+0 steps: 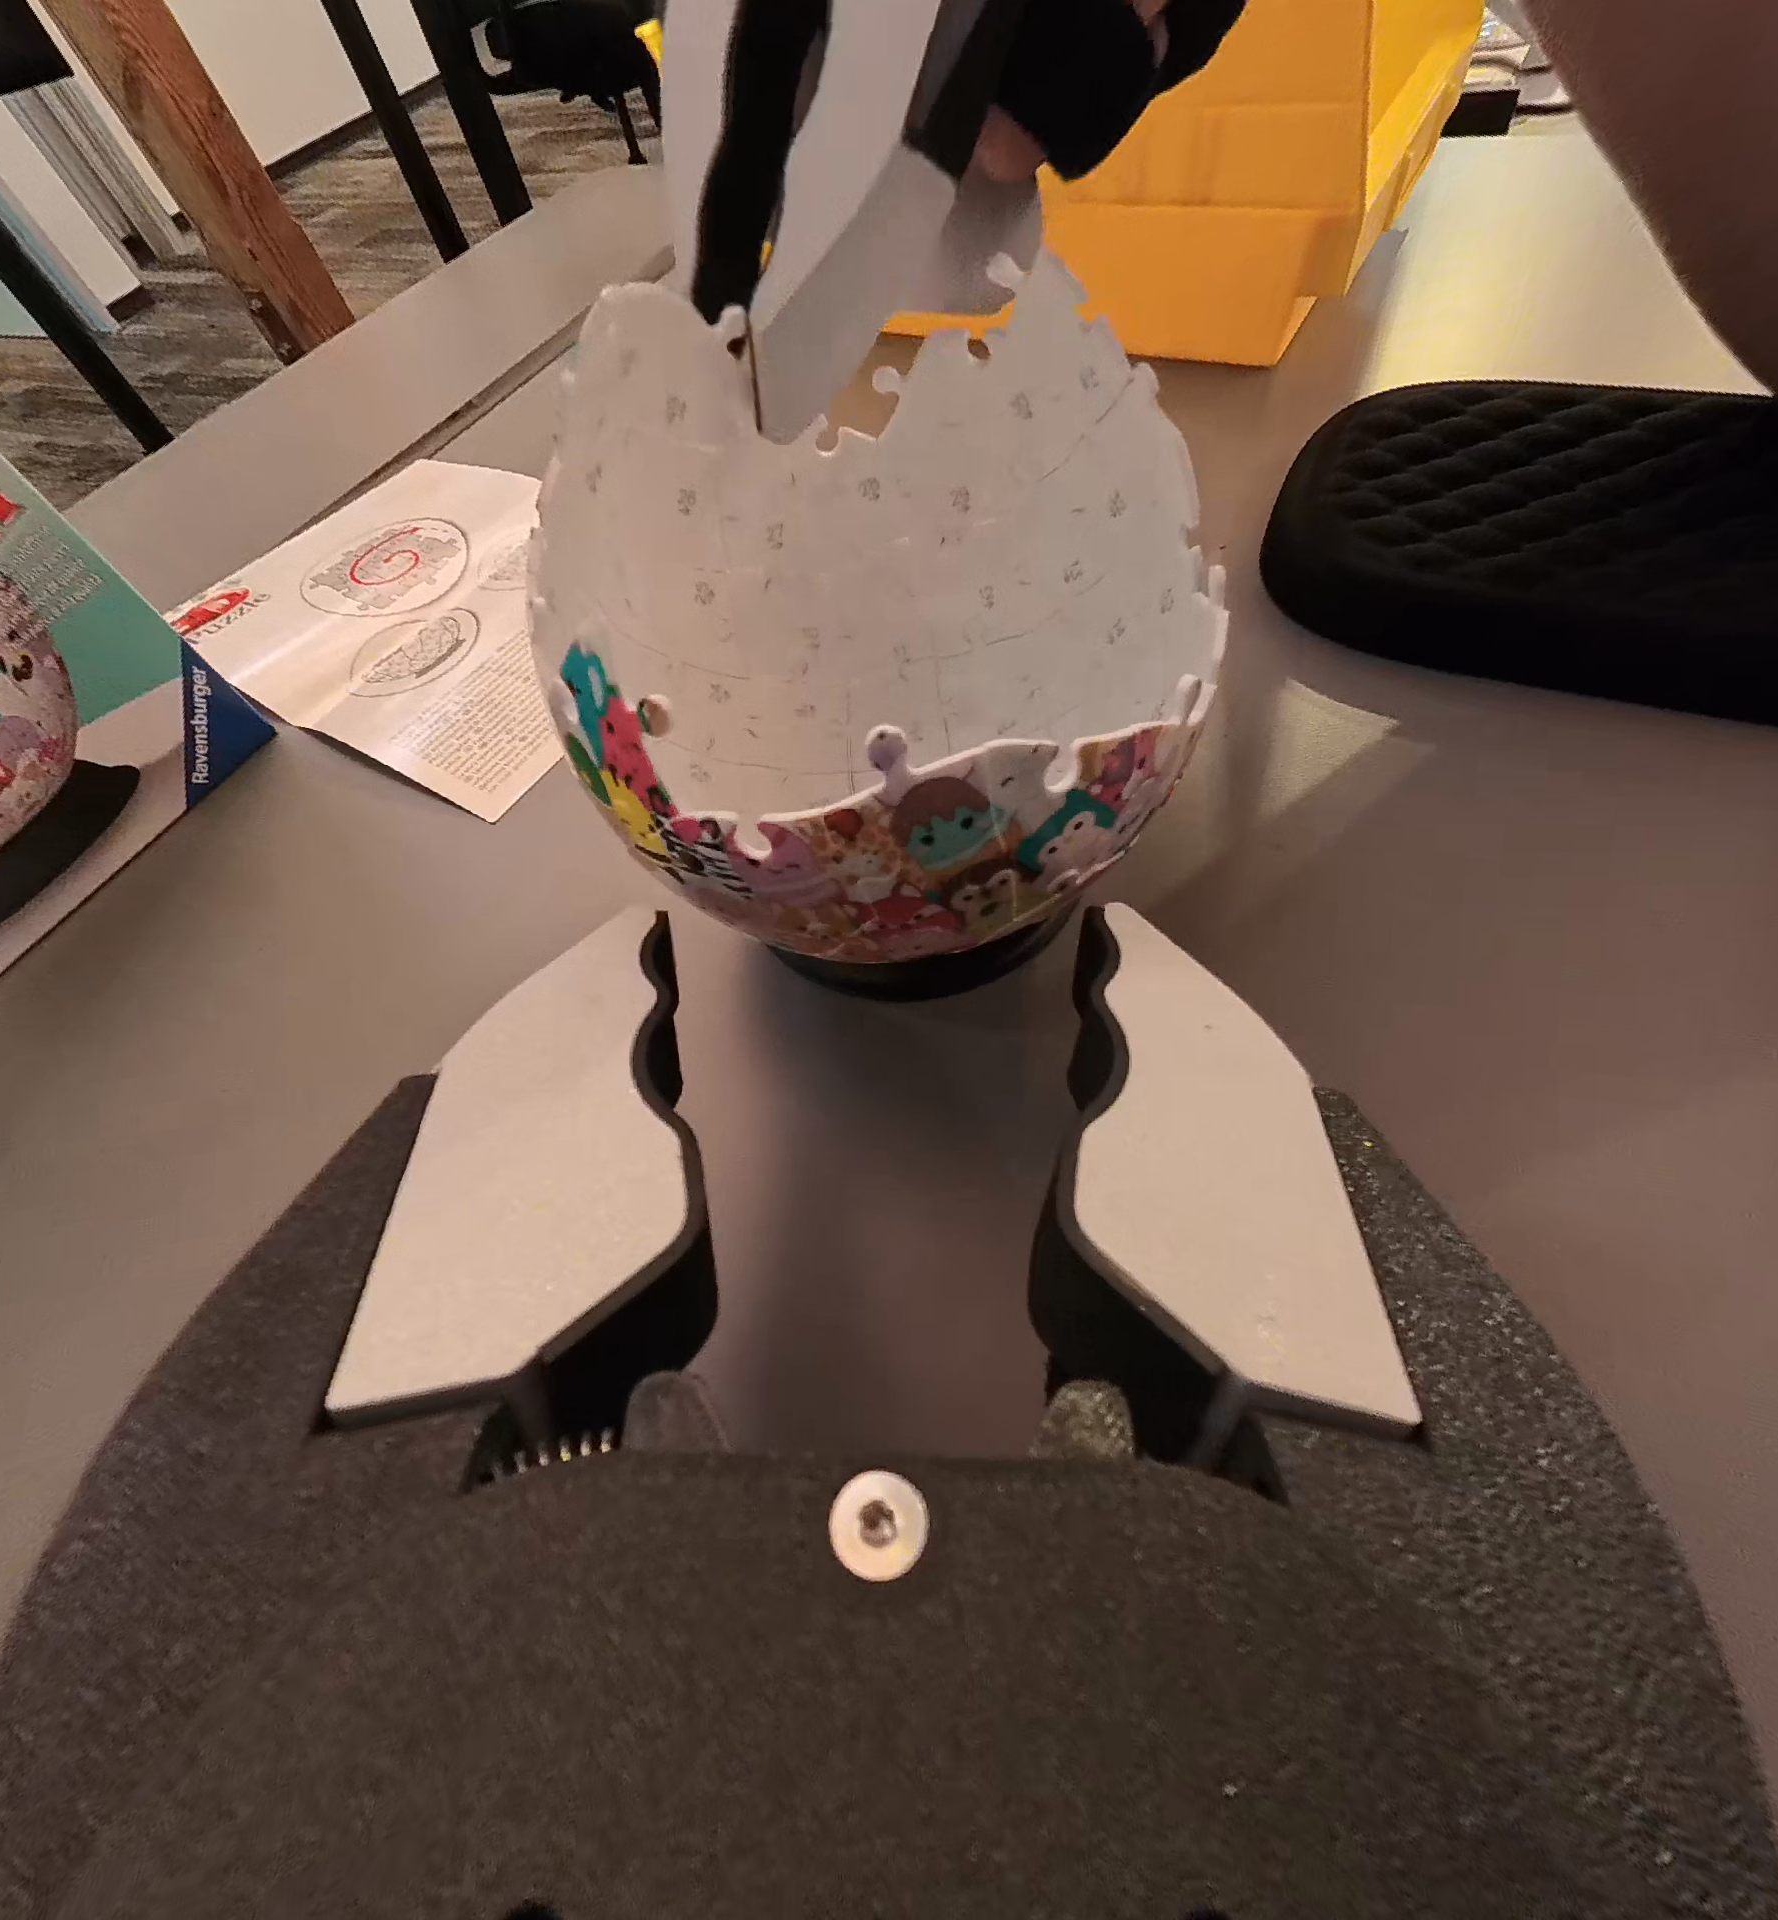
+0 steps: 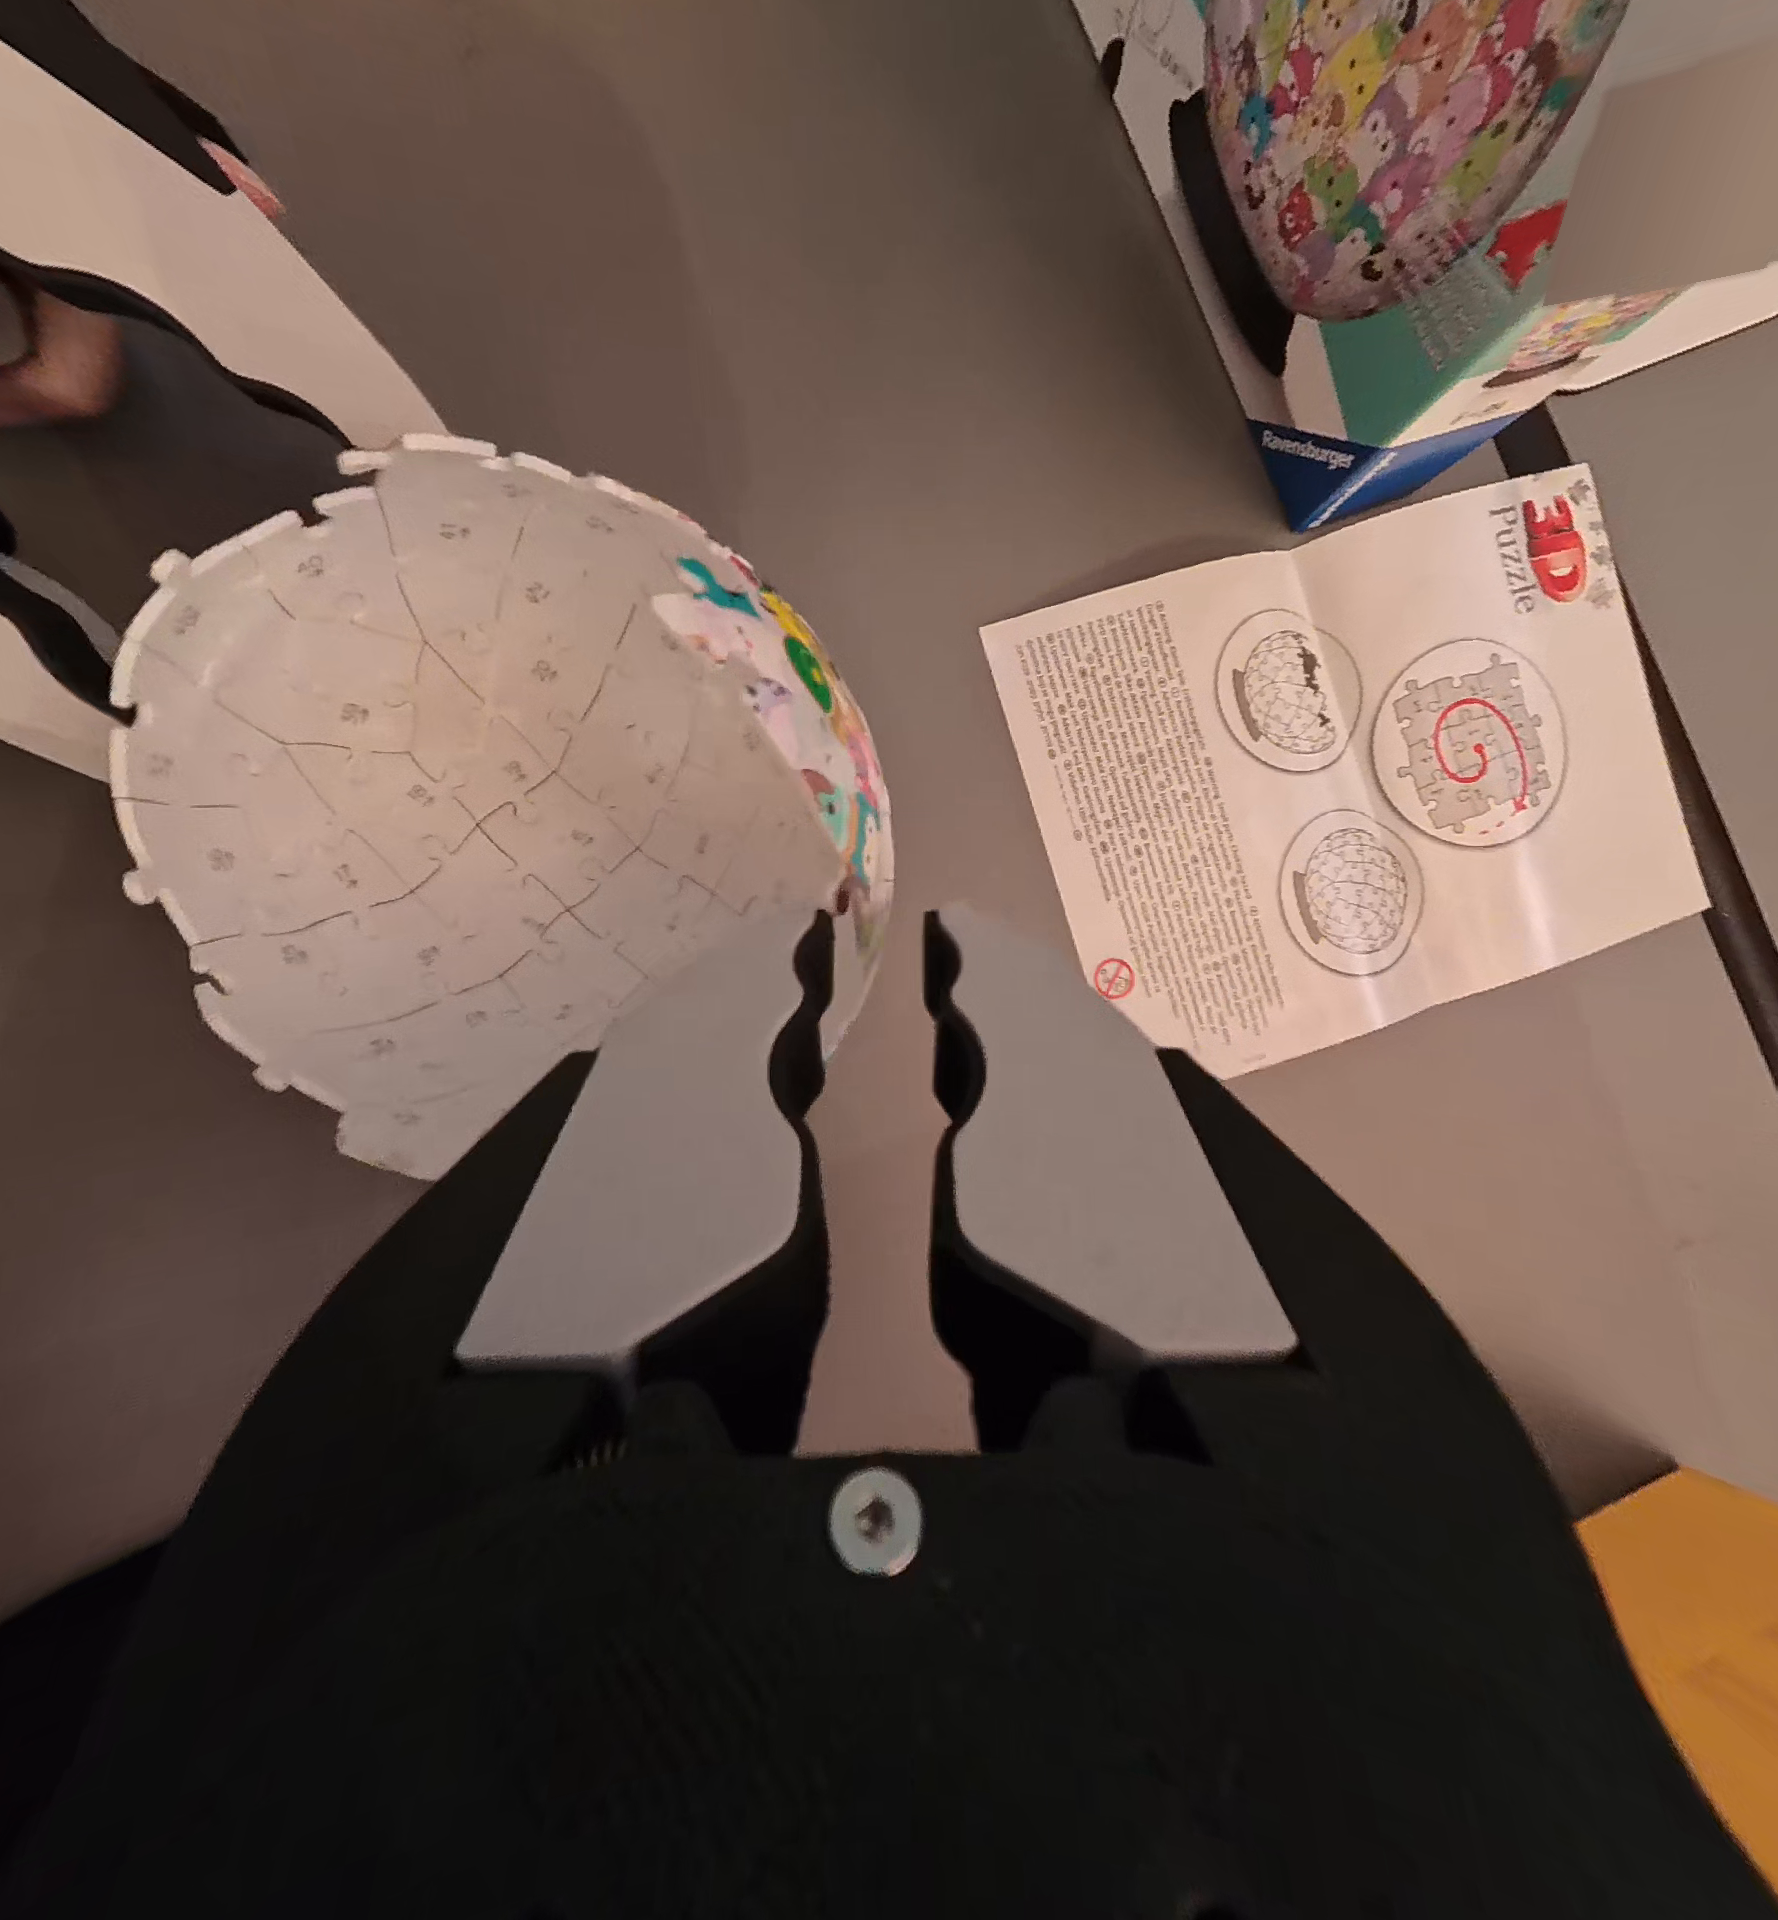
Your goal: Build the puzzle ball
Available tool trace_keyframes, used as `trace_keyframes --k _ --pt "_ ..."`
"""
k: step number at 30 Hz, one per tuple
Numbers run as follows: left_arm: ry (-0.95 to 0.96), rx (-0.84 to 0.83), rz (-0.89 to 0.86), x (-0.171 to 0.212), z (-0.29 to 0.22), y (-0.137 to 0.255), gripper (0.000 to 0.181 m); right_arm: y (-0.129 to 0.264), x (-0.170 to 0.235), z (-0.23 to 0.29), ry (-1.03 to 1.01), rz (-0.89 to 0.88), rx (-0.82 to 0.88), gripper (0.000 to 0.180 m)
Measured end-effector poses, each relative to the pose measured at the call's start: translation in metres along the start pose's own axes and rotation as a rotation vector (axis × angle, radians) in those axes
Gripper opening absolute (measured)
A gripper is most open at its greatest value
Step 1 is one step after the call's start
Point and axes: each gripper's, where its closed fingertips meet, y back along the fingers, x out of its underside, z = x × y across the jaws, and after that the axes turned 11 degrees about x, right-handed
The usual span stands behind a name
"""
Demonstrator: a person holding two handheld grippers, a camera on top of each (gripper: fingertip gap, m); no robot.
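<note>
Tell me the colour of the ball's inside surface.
White, seen best in the right wrist view: puzzle ball.

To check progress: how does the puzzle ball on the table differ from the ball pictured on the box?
The puzzle ball is an open shell with a jagged rim; the pictured ball is a whole sphere. The puzzle ball shows its white inside; the pictured ball shows only colour. Both have colourful cartoon figures and a black stand.

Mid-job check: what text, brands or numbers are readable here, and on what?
I won't quote writing; here is where it stands.
Puzzle box: brand mark on its blue corner, legible.
Instruction sheet: large heading, legible; body print too small.
Puzzle ball, inner faces: small grey numbers, mostly blurred.
</note>
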Motion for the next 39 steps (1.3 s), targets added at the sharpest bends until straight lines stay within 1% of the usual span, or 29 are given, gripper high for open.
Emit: trace_keyframes --k 1,5,7,9,10,11,14,18,21,23,25,27,29,32,35,39 --pt "-0.001 0.001 0.002 0.0 0.0 0.0 0.073 -0.001 0.0 0.002 -0.002 0.002 -0.011 0.01" --pt "-0.004 0.004 0.009 0.002 -0.002 -0.001 0.073 -0.003 -0.003 0.001 -0.023 -0.001 0.008 0.009" --pt "-0.006 0.003 0.009 0.002 -0.002 -0.001 0.073 -0.004 -0.003 -0.002 -0.021 0.0 0.036 0.015" --pt "-0.002 0.003 0.005 0.001 -0.001 -0.001 0.072 -0.004 -0.004 -0.003 -0.024 -0.001 0.051 0.015" --pt "-0.001 0.001 0.006 0.001 -0.001 -0.001 0.073 -0.005 -0.005 -0.003 -0.024 -0.001 0.053 0.013" --pt "-0.002 0.0 0.006 0.002 0.0 -0.001 0.072 -0.005 -0.005 -0.002 -0.013 -0.002 0.052 0.007" --pt "-0.001 -0.001 0.005 0.001 -0.001 -0.001 0.072 -0.006 -0.005 -0.003 0.024 0.002 0.085 0.004" --pt "0.001 0.0 0.003 0.001 0.0 -0.001 0.072 -0.005 -0.005 -0.003 0.036 -0.002 0.079 0.005" --pt "0.003 -0.001 0.006 0.002 0.001 -0.001 0.073 -0.004 -0.006 -0.002 0.026 -0.003 0.063 0.008" --pt "0.002 -0.003 0.006 0.002 0.001 -0.001 0.073 0.001 -0.009 -0.002 0.021 -0.021 0.051 0.018" --pt "0.003 -0.002 0.005 0.002 0.001 -0.001 0.073 0.008 -0.015 -0.004 0.028 -0.057 0.055 0.024" --pt "0.004 -0.002 0.006 0.001 0.002 -0.001 0.073 0.015 -0.025 -0.003 0.078 -0.12 0.064 0.028" --pt "0.001 -0.002 0.006 0.0 0.002 -0.001 0.073 0.015 -0.038 -0.005 0.16 -0.183 0.123 0.028" --pt "0.0 -0.002 0.003 -0.001 0.002 -0.001 0.073 0.002 -0.036 -0.003 0.3 -0.127 0.146 0.028" --pt "0.004 0.002 0.005 0.001 0.001 -0.002 0.073 -0.008 -0.037 0.0 0.306 -0.111 0.117 0.026" --pt "0.002 0.005 0.009 0.001 0.0 -0.002 0.073 -0.012 -0.037 -0.001 0.333 -0.101 0.143 0.009"
